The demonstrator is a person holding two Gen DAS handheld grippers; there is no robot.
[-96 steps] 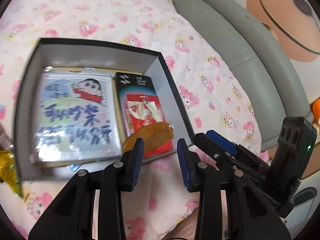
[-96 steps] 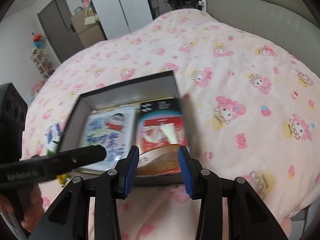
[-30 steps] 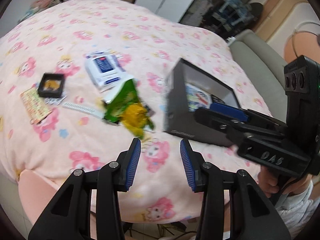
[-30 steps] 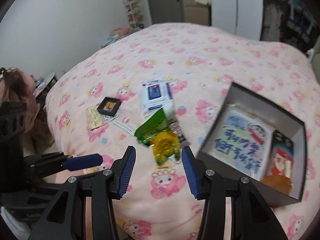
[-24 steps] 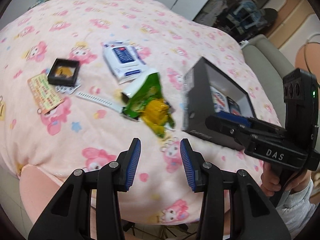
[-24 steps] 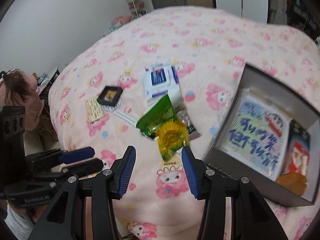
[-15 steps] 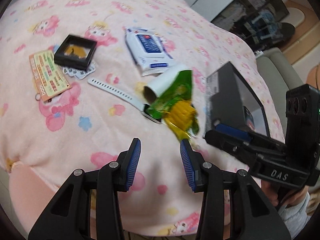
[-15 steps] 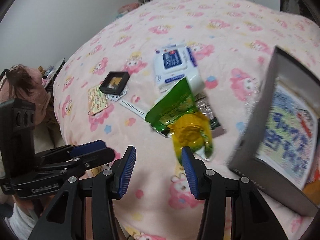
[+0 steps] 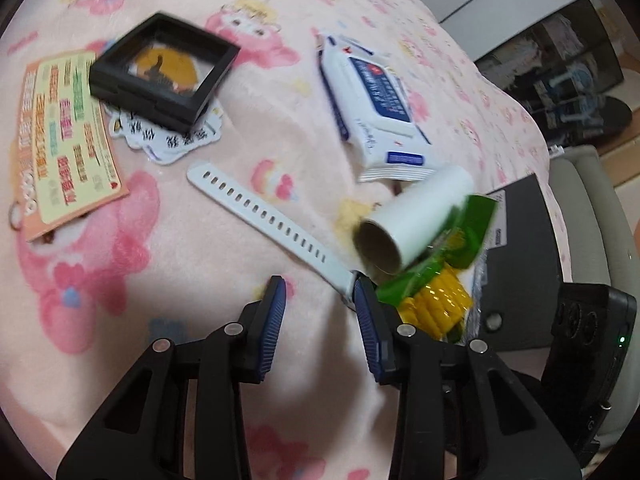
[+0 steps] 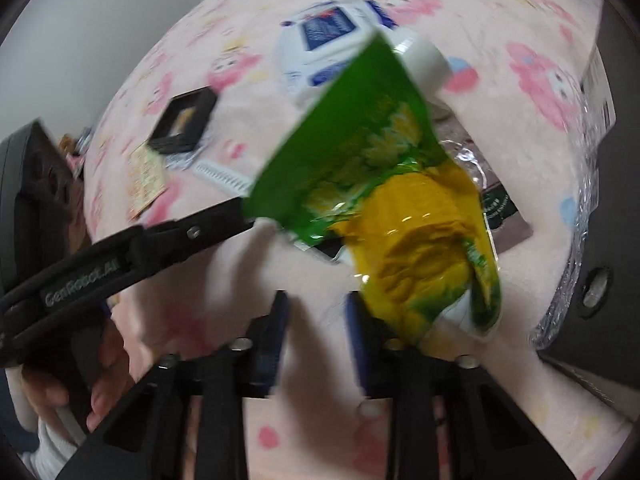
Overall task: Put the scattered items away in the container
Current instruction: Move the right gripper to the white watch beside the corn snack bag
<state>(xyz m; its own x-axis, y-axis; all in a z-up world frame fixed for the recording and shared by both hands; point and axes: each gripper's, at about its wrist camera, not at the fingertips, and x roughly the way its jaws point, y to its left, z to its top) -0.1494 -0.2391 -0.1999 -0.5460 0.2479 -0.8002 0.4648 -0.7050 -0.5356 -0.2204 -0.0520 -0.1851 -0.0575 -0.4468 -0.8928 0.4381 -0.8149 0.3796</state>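
Both grippers, left (image 9: 320, 312) and right (image 10: 316, 328), hovered with fingers wide, holding nothing, near the green snack bag (image 10: 384, 184) beside the box (image 9: 520, 272) on the bed (image 9: 200, 264).

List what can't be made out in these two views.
- Black box interior: left wrist view shows only its outer wall; right wrist view cuts it off at the edge.
- White strap's watch end: hidden under the green snack bag and cardboard roll.
- Right gripper: motion-blurred.
- Card text: too blurred.
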